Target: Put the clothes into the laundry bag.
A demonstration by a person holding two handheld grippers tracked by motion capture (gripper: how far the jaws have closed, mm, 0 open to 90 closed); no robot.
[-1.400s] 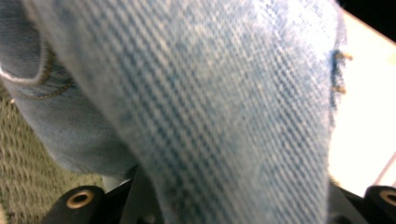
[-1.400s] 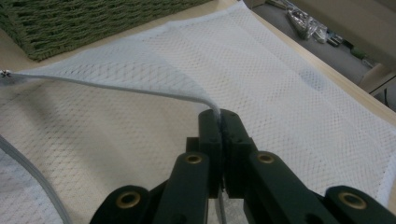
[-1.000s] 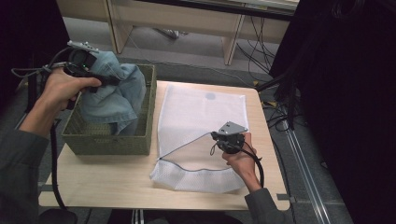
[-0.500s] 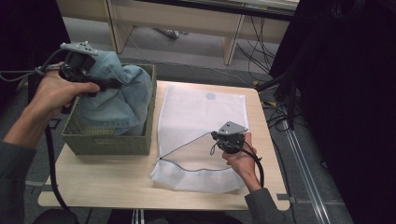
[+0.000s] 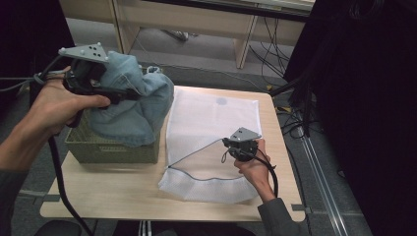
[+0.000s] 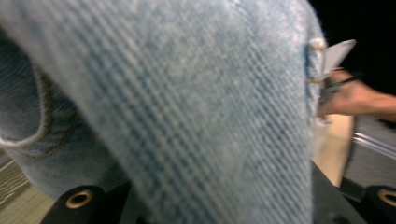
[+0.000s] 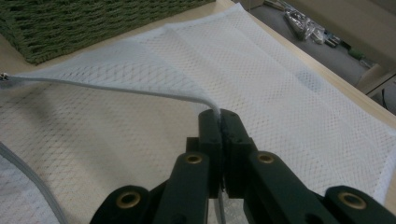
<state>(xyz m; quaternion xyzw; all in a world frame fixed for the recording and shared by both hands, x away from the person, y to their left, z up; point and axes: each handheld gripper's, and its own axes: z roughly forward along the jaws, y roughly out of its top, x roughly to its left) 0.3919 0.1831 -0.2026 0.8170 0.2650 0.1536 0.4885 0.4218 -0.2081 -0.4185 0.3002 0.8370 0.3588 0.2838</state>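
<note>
Right jaws: pinching tight on the upper zipper edge of the white mesh bag [image 7: 280, 93], so the right gripper [image 7: 219, 122] is holding that edge lifted off the lower layer and keeping the mouth gaping open.
Right gripper spot: hovering over the bag's right side, near the front of the table [image 5: 98, 196], with the person's right hand [image 5: 253, 164] wrapped around it.
Left jaws: buried in denim, so honestly can't tell from the cloth-covered view how they're standing, but the jeans [image 5: 130, 105] are hanging off the left gripper [image 5: 125, 94], so it's gripping them.
Jeans: light blue, bunched up, dangling partly above and partly draping down over the near right corner of the green woven basket [image 5: 110, 150].
Left hand [image 5: 61, 105]: clutching the gripper handle up high over the basket.
Mesh bag: lying flat on the wooden table just to the right of the basket, zipper opening facing the basket side.
Basket: sitting on the table's left half, right beside the bag's edge.
</note>
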